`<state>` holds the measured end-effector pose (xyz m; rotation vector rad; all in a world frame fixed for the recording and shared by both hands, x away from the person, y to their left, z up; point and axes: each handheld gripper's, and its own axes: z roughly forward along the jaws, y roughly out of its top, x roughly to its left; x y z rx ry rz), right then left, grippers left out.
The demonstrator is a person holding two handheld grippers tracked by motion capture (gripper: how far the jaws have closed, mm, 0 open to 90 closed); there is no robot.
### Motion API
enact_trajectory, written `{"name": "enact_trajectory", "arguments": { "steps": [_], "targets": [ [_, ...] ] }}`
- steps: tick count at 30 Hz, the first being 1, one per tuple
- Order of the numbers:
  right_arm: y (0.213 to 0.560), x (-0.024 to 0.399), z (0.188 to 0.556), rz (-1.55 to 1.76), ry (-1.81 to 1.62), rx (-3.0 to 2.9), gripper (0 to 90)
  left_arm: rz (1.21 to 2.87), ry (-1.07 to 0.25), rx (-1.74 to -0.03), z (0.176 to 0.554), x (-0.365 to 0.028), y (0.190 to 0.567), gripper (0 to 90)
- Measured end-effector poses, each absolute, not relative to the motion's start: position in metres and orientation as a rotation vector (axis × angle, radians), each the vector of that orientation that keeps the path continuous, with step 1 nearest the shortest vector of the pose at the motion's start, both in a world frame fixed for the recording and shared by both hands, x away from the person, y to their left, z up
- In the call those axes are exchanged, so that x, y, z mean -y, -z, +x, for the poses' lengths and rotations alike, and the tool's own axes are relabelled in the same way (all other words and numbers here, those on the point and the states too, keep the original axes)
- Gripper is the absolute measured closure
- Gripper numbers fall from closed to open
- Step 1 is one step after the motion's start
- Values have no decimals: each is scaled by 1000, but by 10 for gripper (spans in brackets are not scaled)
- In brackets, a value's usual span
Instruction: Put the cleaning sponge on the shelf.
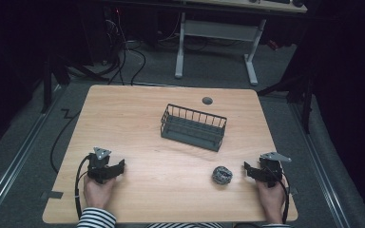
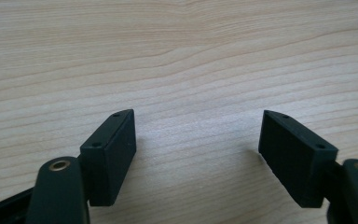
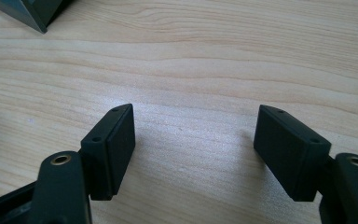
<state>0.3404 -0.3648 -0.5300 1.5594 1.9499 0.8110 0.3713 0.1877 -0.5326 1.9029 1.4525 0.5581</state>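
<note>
High view: a wooden bench (image 1: 138, 118) with a person's two hands at its near edge, each holding a tool.
Left tool (image 1: 120, 167): rests near the bench's near left corner, pointing toward the middle; in the left gripper view (image 2: 198, 140) its jaws stand wide apart with bare wood between them.
Right tool (image 1: 246, 169): rests near the near right corner, pointing left toward the ball; in the right gripper view (image 3: 195, 140) its jaws stand apart, nothing between them, pads touching nothing.
Ball (image 1: 222, 175): a small grey crumpled ball lying on the bench just left of the right tool's tips, apart from them, and in front of the basket's right end.
Basket (image 1: 193, 127): a dark wire basket, upright, set at a slant past the middle of the bench, well apart from both tools; its dark corner (image 3: 37, 11) shows at the top left of the right gripper view.
Grommet (image 1: 207, 100): a round grey disc in the bench beyond the basket.
Sleeve (image 1: 95, 219): striped, on the left forearm at the bottom edge.
</note>
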Motion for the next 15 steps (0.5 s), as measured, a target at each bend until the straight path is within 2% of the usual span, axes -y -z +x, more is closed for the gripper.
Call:
{"name": "enact_trajectory", "arguments": {
  "steps": [15],
  "targets": [
    [530,365,340,1559,-812,-1952,292,1908,-482,-1355,381,-175,504,335]
  ]
}}
